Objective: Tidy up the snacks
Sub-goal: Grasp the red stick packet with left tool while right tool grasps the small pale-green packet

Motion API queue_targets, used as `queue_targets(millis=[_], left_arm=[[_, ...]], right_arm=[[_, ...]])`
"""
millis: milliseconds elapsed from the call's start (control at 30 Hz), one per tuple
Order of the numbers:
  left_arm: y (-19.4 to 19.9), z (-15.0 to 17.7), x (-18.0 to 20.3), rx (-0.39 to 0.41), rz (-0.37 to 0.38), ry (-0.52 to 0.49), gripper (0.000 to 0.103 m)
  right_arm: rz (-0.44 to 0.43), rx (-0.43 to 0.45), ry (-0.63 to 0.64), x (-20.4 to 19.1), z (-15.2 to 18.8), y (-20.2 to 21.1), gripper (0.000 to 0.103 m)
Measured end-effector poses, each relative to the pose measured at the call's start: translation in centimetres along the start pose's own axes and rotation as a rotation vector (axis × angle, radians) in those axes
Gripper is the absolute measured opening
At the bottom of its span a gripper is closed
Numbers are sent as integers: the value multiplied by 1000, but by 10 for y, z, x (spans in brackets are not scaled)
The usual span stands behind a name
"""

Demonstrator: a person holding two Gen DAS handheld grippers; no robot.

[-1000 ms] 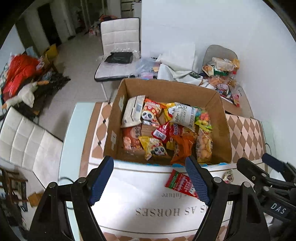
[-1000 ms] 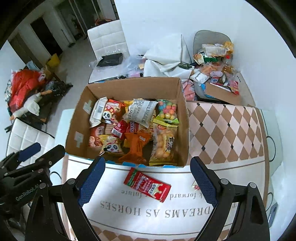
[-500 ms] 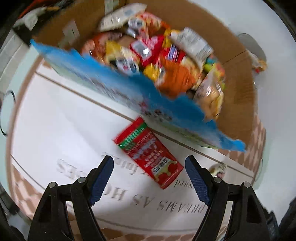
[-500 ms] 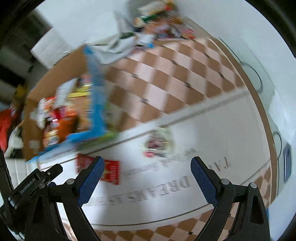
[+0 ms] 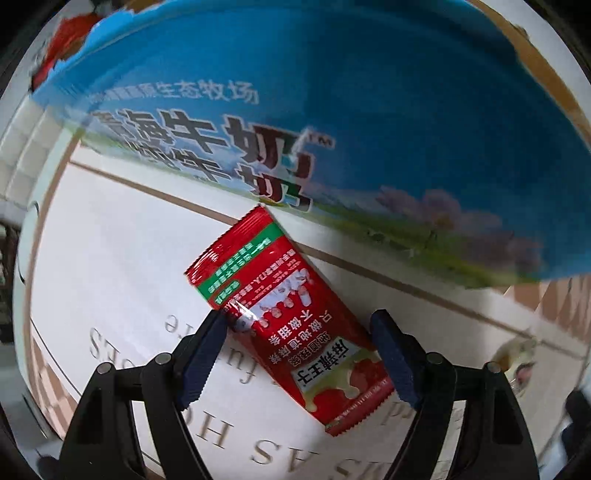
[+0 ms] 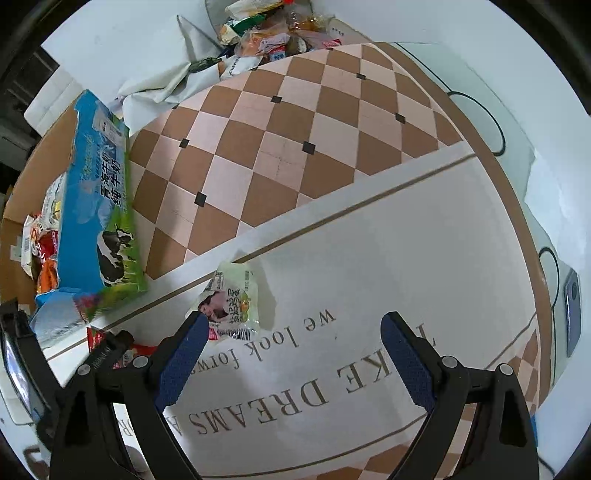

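A red snack packet (image 5: 284,317) lies flat on the white tablecloth, right in front of the blue milk-carton box (image 5: 314,110) that holds the snacks. My left gripper (image 5: 297,356) is open and low over the packet, one finger on each side of it, not closed. In the right wrist view a small pale-green snack packet (image 6: 231,301) lies on the cloth beside the box (image 6: 98,214). My right gripper (image 6: 291,356) is open and empty; its left fingertip (image 6: 188,332) is close to the green packet. The left gripper's body (image 6: 107,354) shows over the red packet.
The box (image 6: 22,192) is full of several snack packets. The table (image 6: 295,122) has a brown-and-pink checked cloth with a white printed panel. A heap of bags and cloths (image 6: 258,33) sits at the far end. A phone (image 6: 570,314) and cables lie at the right edge.
Both grippers have dropped from high above the box to just over the tablecloth. The left one has closed in around the red packet; the right one has swung right towards the green packet.
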State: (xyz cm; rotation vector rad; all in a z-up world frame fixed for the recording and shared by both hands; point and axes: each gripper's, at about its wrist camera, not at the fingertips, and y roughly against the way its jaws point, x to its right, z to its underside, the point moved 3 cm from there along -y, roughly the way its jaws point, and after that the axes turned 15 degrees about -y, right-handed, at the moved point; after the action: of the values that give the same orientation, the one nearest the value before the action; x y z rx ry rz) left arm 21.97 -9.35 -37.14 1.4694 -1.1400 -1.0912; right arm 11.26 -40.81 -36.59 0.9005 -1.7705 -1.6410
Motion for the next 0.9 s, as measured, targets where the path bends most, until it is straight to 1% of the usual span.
queue_targets(millis=[100,167,267,367,400,467,533,600,633,667,700,733,767,800,833,900], left_arm=[[3,9,-5,-25,-15,-37,81],[4,19,-14,-39,-17,-46,81],[4,33,-28,-68,6,-40,81],[4,45,-45,-116,26,-35,81],[4,50,-52,-140,37,-26,81],[5,57,-62,-159,73,-10,81],[11,62,-71,-159,109,-1,81],[18,66,-79,-154,152,11,81],[20,68,-84,-156,169,18,81],[23,69,-90,-162,188,25,81],[25,69,-97,-167,210,31,81],[27,68,-101,-172,226,36,81],[28,65,-102,-175,235,32,81],[28,61,-103,-175,235,24,81],[26,46,-111,-173,228,11,81],[23,34,-105,-167,203,-42,81]], right_arm=[[-1,-18,27,-9,-2,-6,96],[-16,-53,36,-15,-3,-12,96],[-36,-113,43,-23,-4,-26,96],[-54,-181,29,-31,-6,-45,96],[-55,-204,18,-32,-6,-53,96],[-53,-249,-7,-35,-6,-69,96],[-52,-278,-21,-36,-5,-79,96],[-37,-285,-10,-39,-2,-84,94],[-19,-264,16,-43,-1,-82,90],[-3,-249,39,-46,1,-81,82],[10,-236,65,-49,3,-79,77],[25,-224,90,-51,5,-77,66],[29,-229,122,-53,8,-76,63],[26,-238,136,-53,11,-76,63],[26,-244,150,-53,15,-76,63],[31,-262,185,-54,26,-76,63]])
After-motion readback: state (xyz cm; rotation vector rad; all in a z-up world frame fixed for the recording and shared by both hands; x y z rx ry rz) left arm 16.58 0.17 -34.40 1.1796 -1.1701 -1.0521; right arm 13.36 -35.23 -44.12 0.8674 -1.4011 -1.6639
